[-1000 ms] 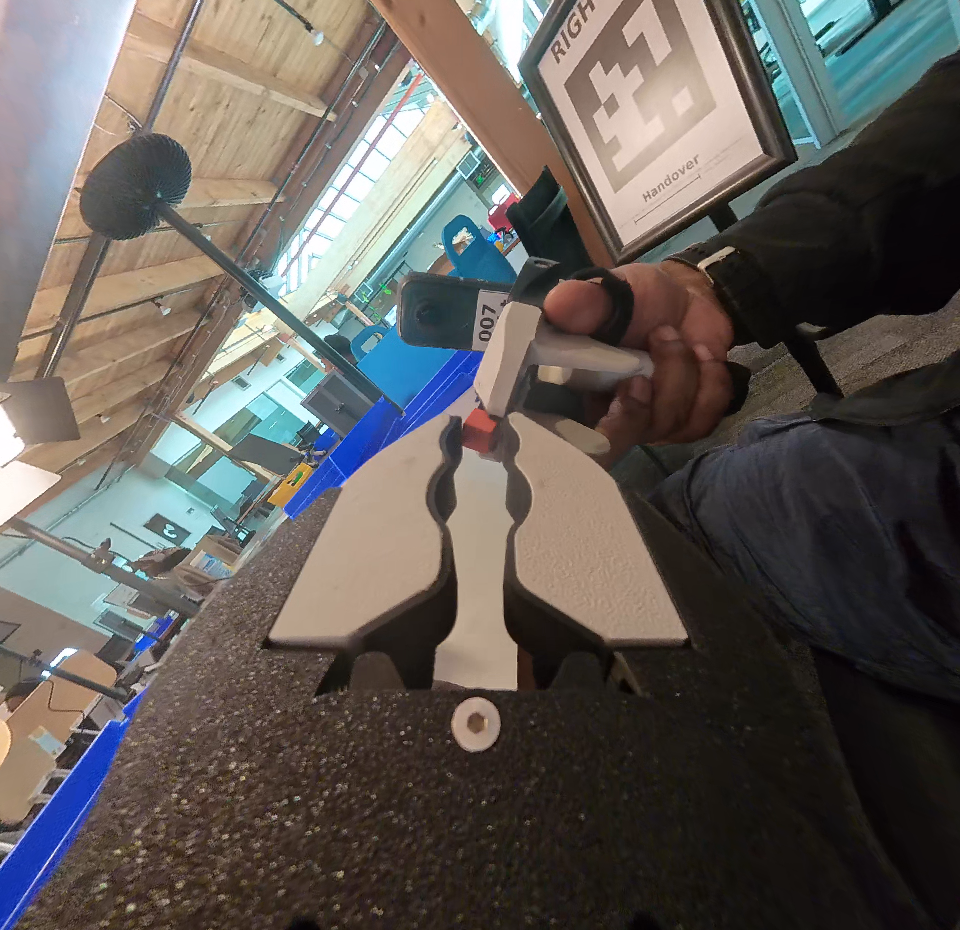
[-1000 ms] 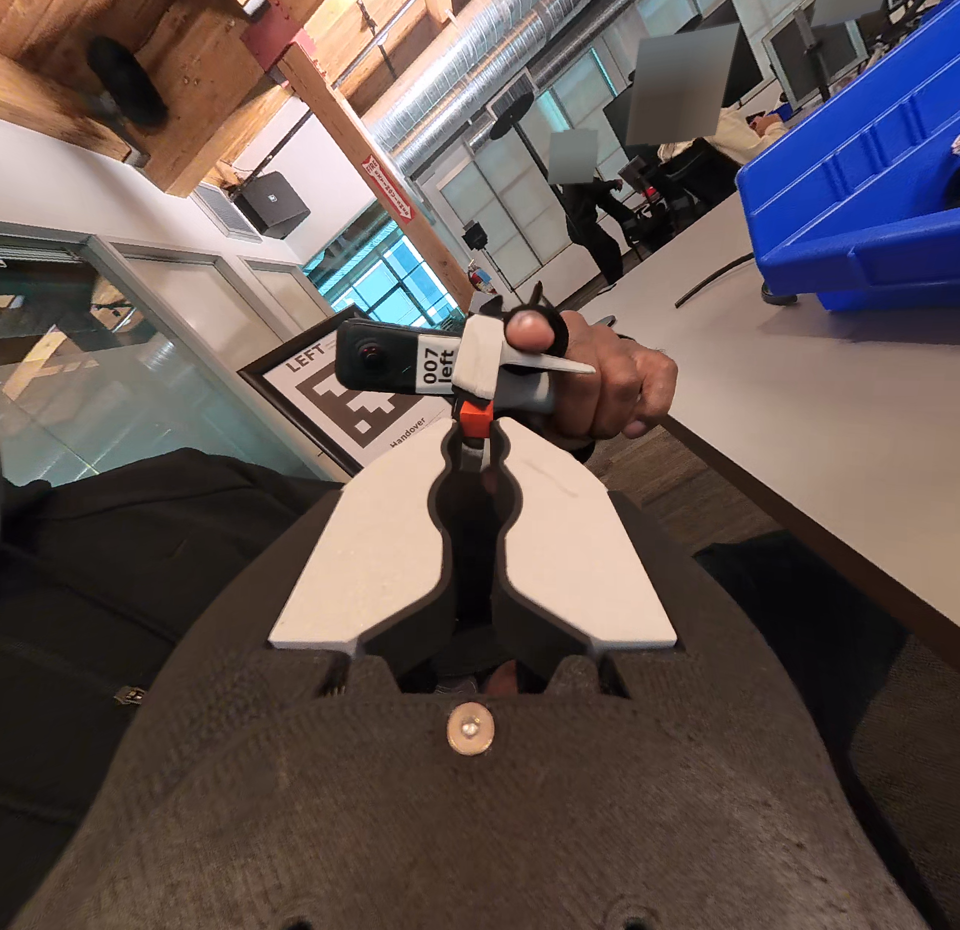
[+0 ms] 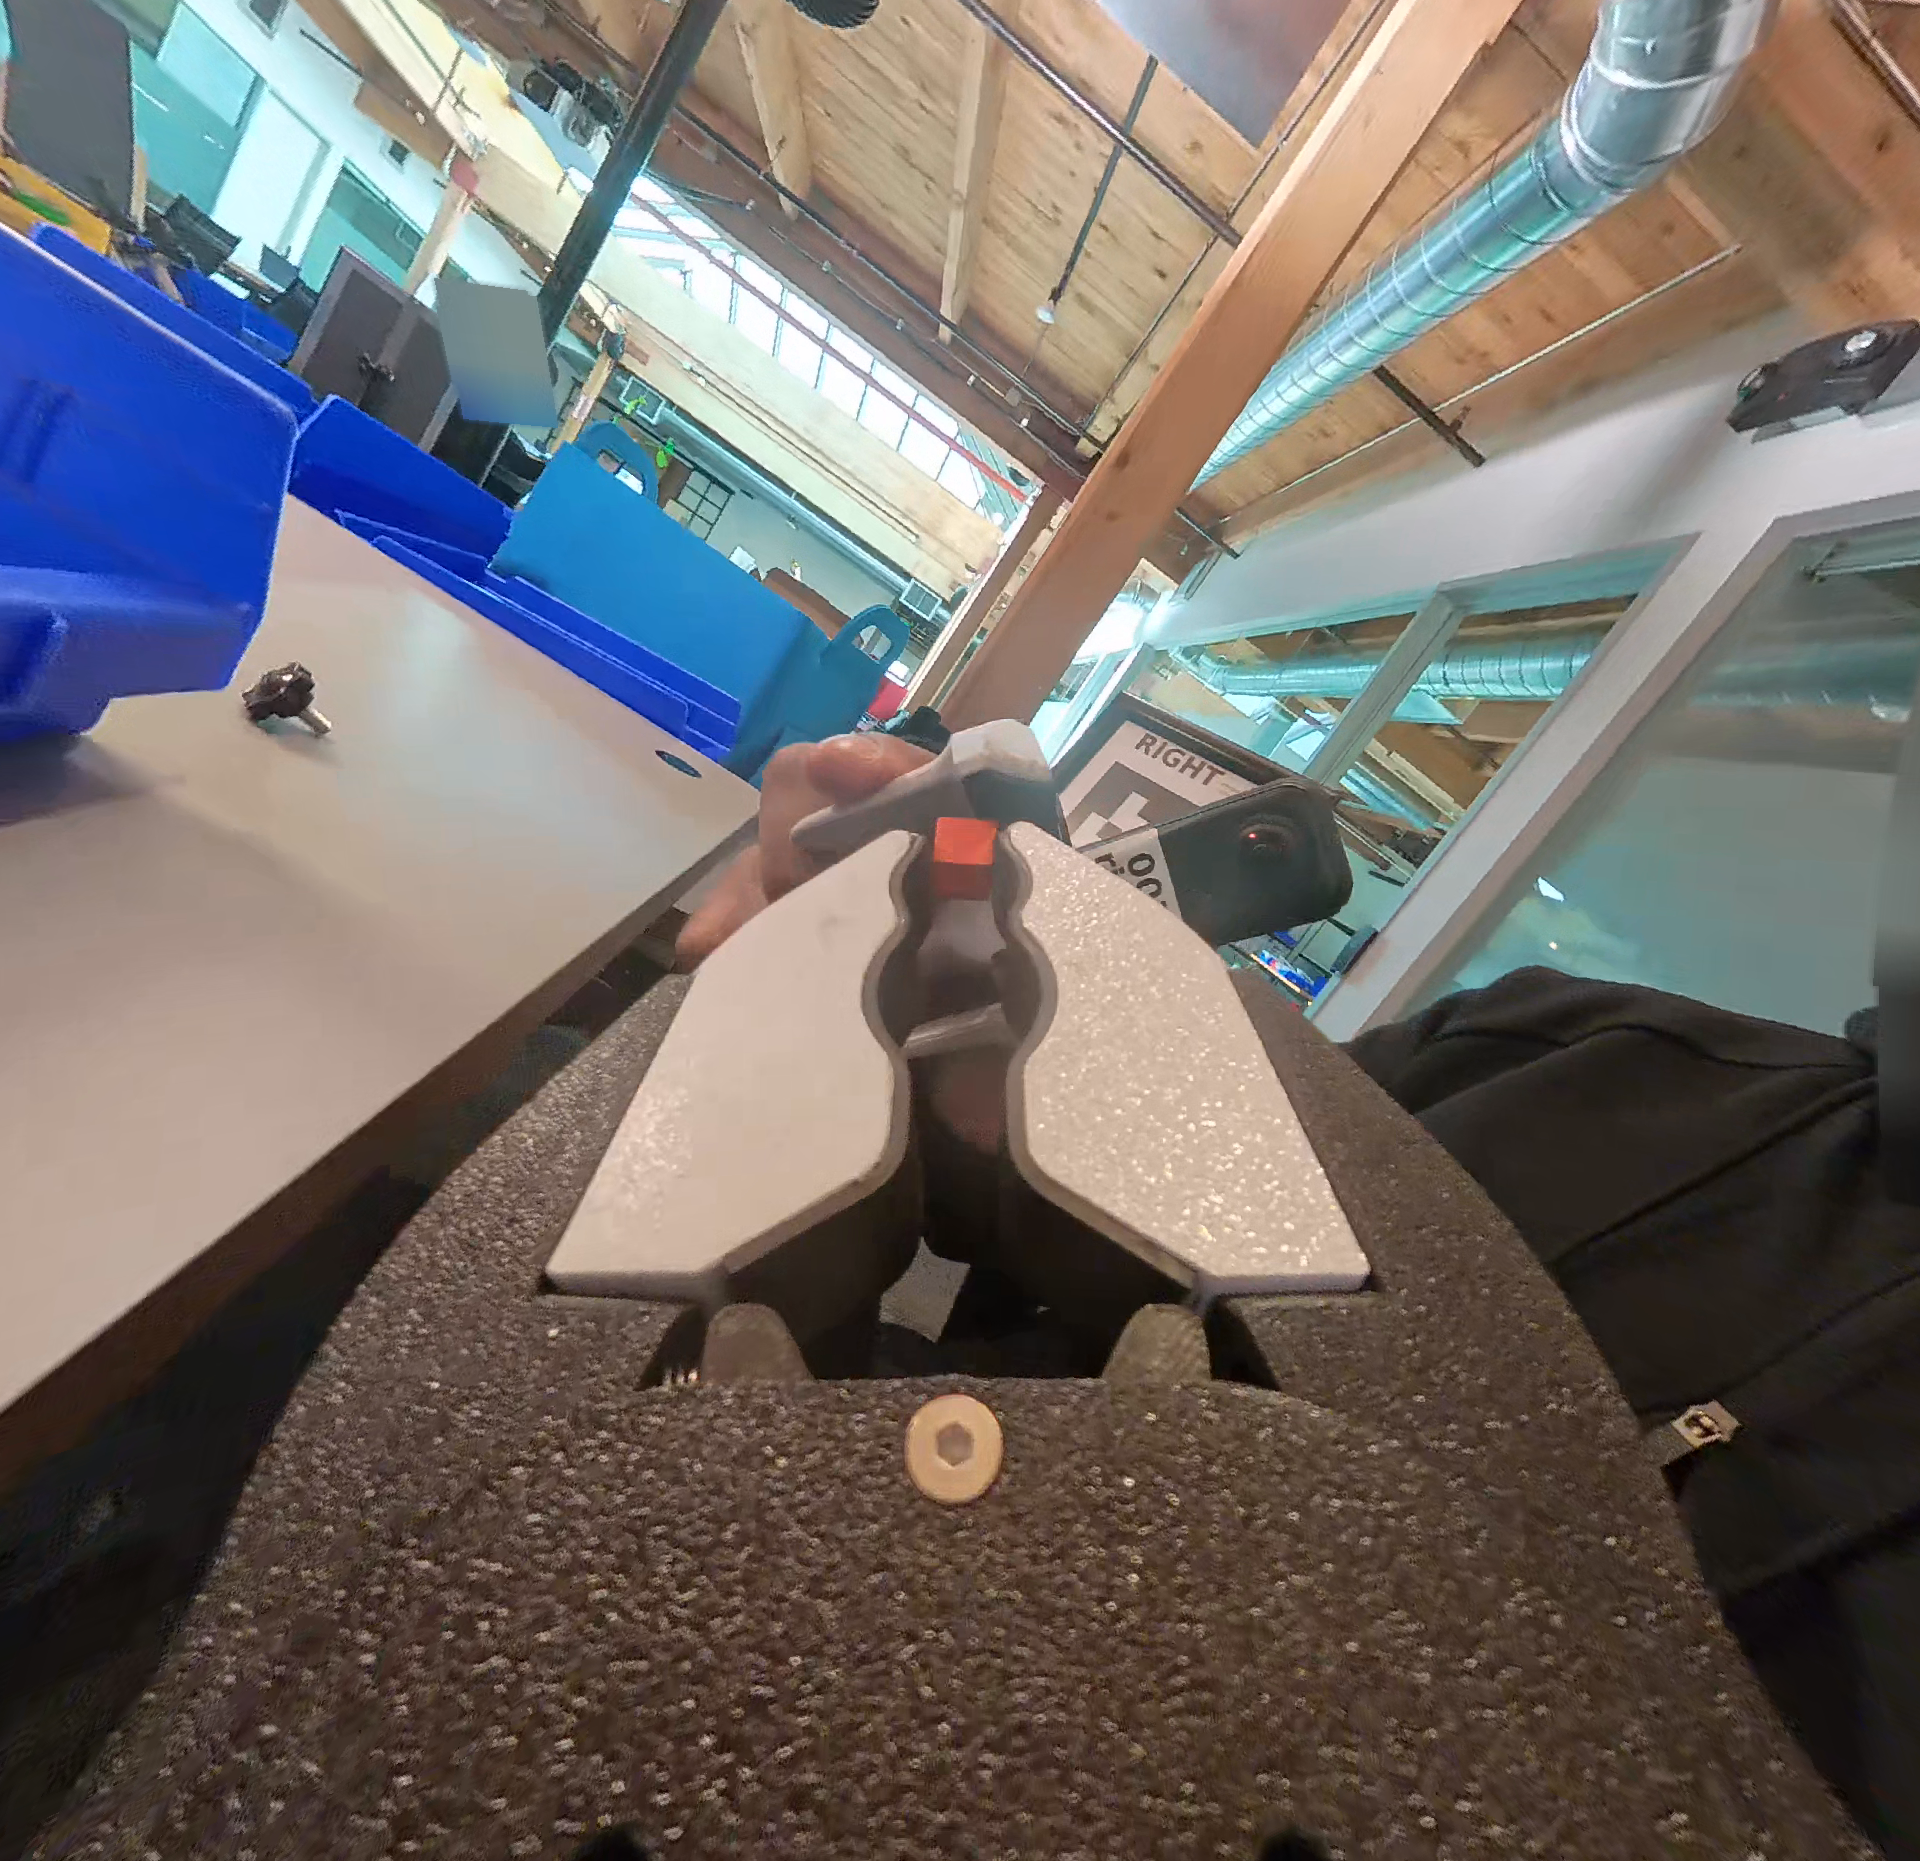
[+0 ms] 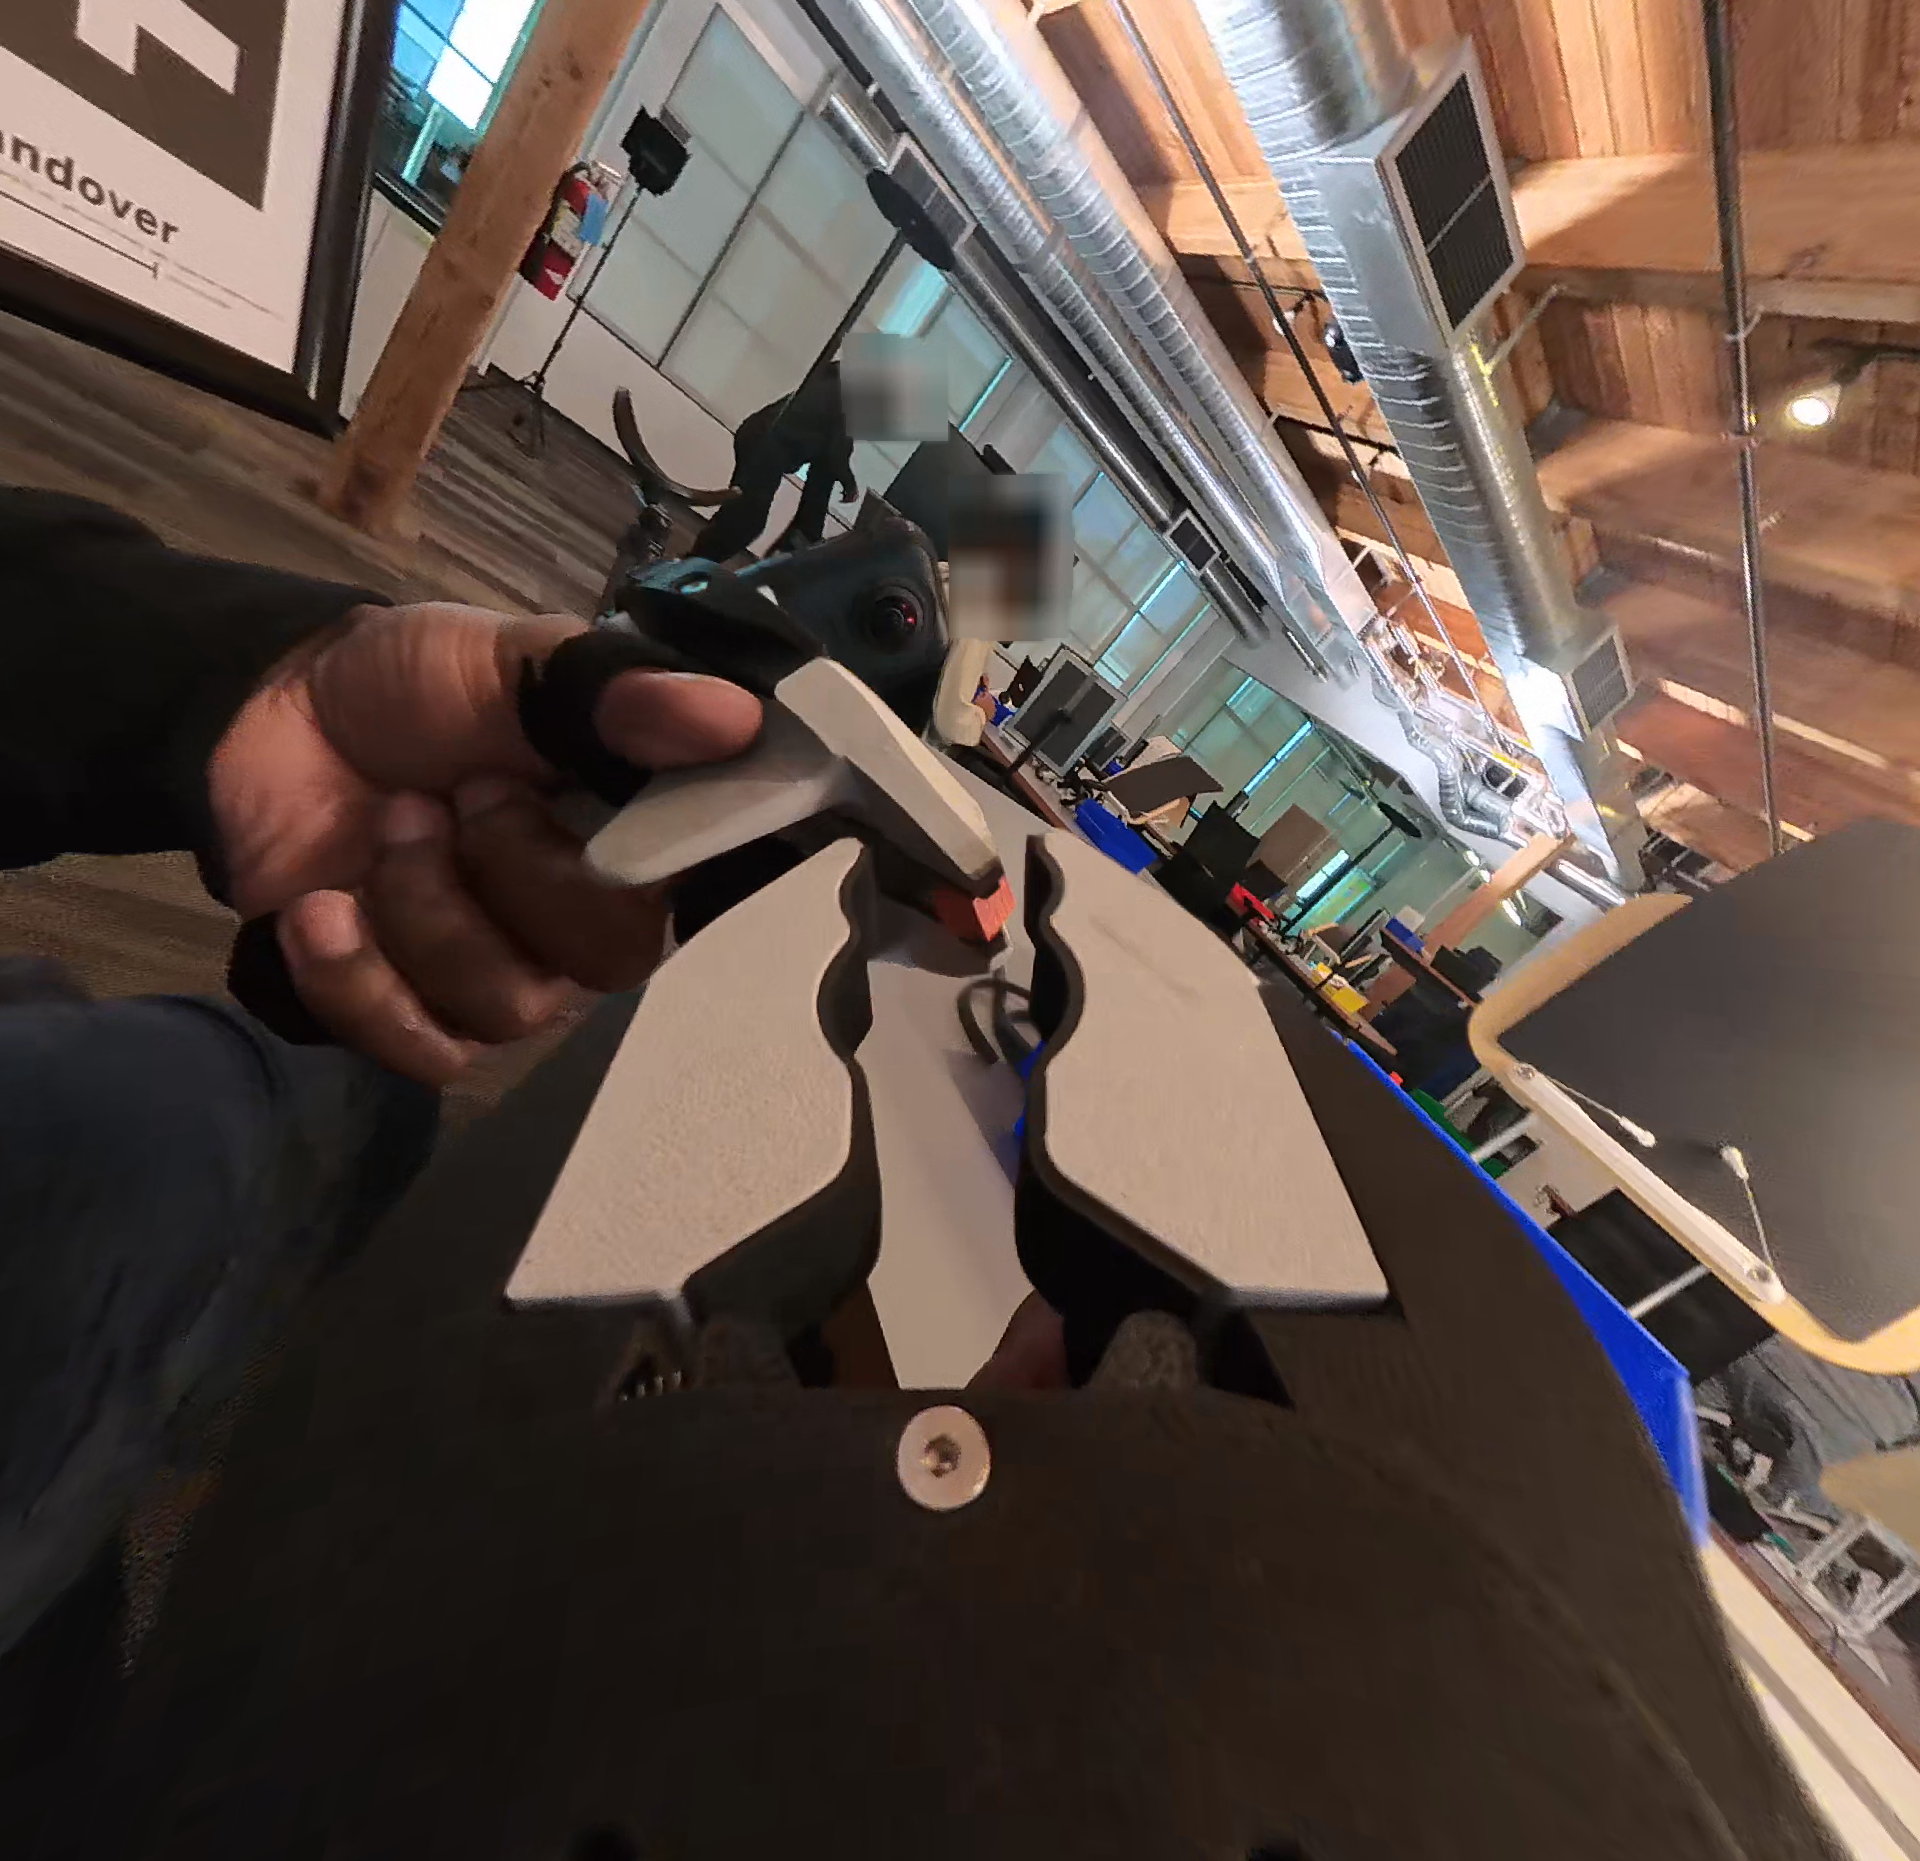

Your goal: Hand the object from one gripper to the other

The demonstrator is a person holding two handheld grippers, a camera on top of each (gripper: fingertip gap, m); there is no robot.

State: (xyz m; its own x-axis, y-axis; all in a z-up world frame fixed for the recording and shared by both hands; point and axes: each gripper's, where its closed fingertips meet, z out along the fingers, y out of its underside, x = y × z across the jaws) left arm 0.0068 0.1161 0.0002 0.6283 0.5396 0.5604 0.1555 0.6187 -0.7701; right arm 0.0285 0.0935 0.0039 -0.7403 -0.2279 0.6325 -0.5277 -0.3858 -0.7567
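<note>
The grey table [image 3: 312,876] stands beside both grippers. The left gripper [image 3: 956,876] pinches the small orange block [image 3: 957,869] at its fingertips; the right gripper [image 4: 940,881], jaws parted around that block [image 4: 977,912], meets it there.

The block [image 3: 957,869] between my grippers is orange-red. My left gripper [image 3: 956,881] has pale grey speckled fingers [image 3: 1153,1073] on a black, grainy body, and my right gripper [image 4: 948,897] has the same grey on black. The bins [image 3: 114,564] are bright blue and the table [image 3: 343,876] plain grey. My sleeve [image 3: 1621,1188] is black, while the framed sign [image 4: 135,118] bears a black-and-white block pattern. Warm brown wooden beams [image 3: 1226,336] run alongside silver ducting [image 3: 1496,222].
</note>
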